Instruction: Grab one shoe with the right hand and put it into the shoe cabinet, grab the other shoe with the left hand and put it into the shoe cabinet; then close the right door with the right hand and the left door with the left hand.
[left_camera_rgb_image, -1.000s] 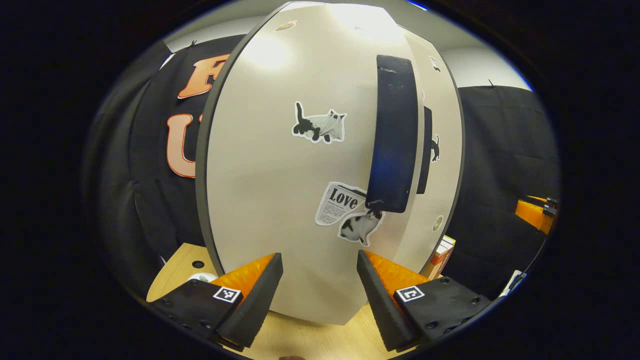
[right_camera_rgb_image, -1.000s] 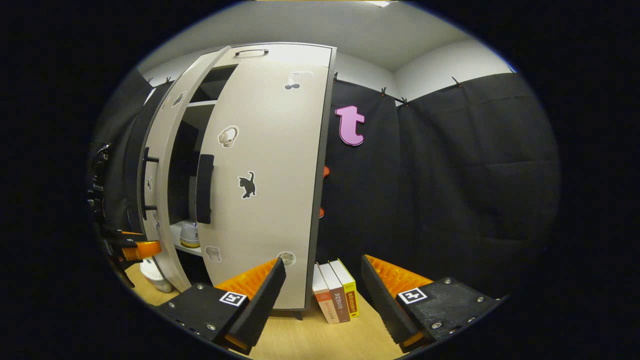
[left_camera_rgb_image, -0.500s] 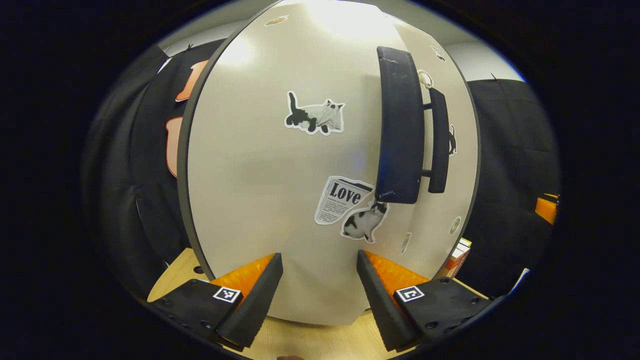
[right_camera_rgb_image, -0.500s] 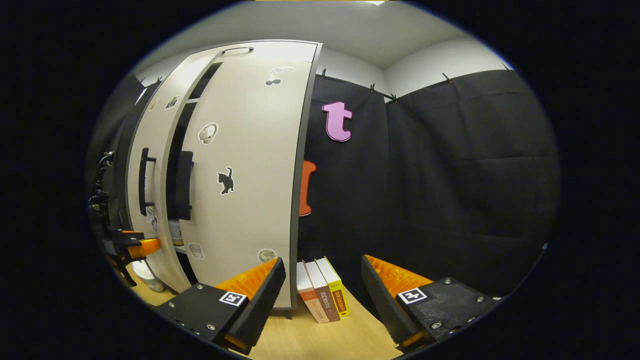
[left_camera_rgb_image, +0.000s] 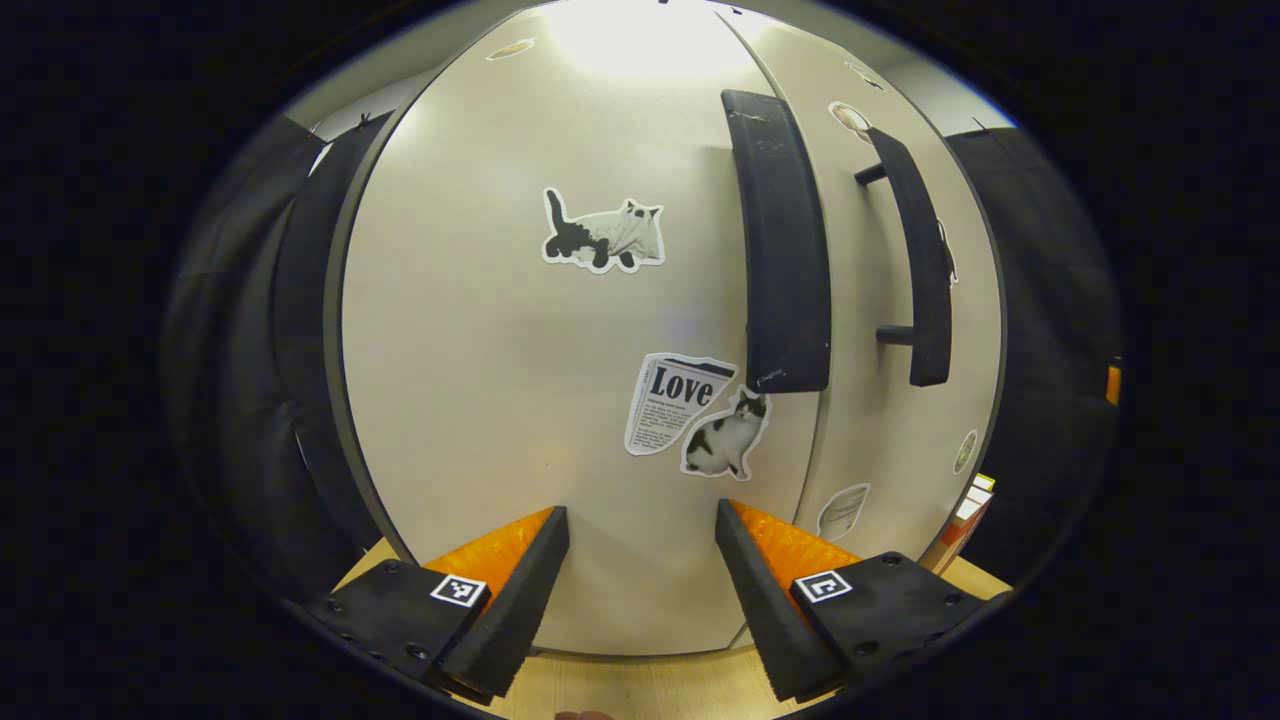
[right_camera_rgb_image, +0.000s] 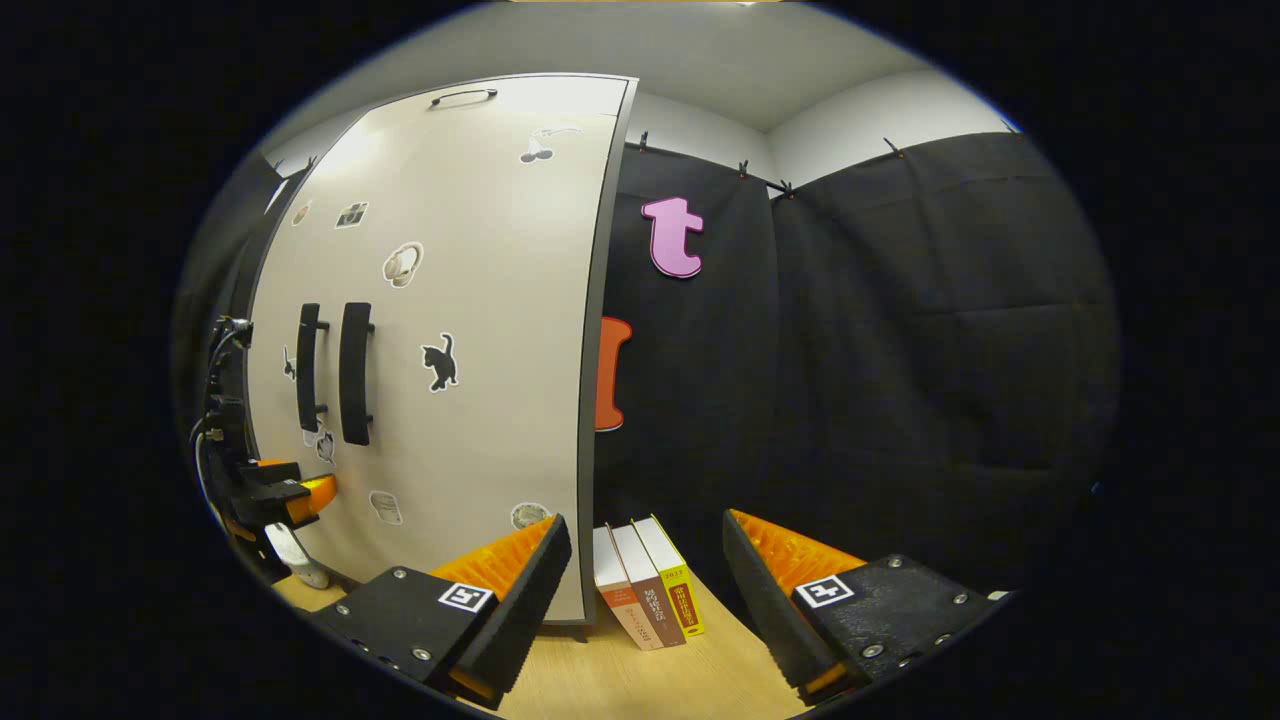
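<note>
Both doors of the shoe cabinet (right_camera_rgb_image: 450, 330) stand flush, so the inside and any shoes in it are hidden. In the left gripper view the left door (left_camera_rgb_image: 520, 400) takes up the middle of the frame, its top running into glare and its left edge curving off into the dark. The left gripper (left_camera_rgb_image: 640, 590) sits at the bottom centre with its jaws spread and nothing between them, close to the door's lower face; whether a fingertip touches the panel cannot be told. The left door handle (left_camera_rgb_image: 780, 240) stands upright right of centre, and the right door handle (left_camera_rgb_image: 915, 270) sits beyond it, near the right door (left_camera_rgb_image: 880, 430).

The right gripper view shows the cabinet from farther off, at the left of the frame, with the two handles side by side. The left gripper (right_camera_rgb_image: 290, 490) appears small at the far left, partly cut off, against the cabinet's lower front. The right gripper (right_camera_rgb_image: 645, 590) hangs released at the bottom centre, above the wooden worktop (right_camera_rgb_image: 650, 680). Three books (right_camera_rgb_image: 650, 595) lean just right of the cabinet's foot.
</note>
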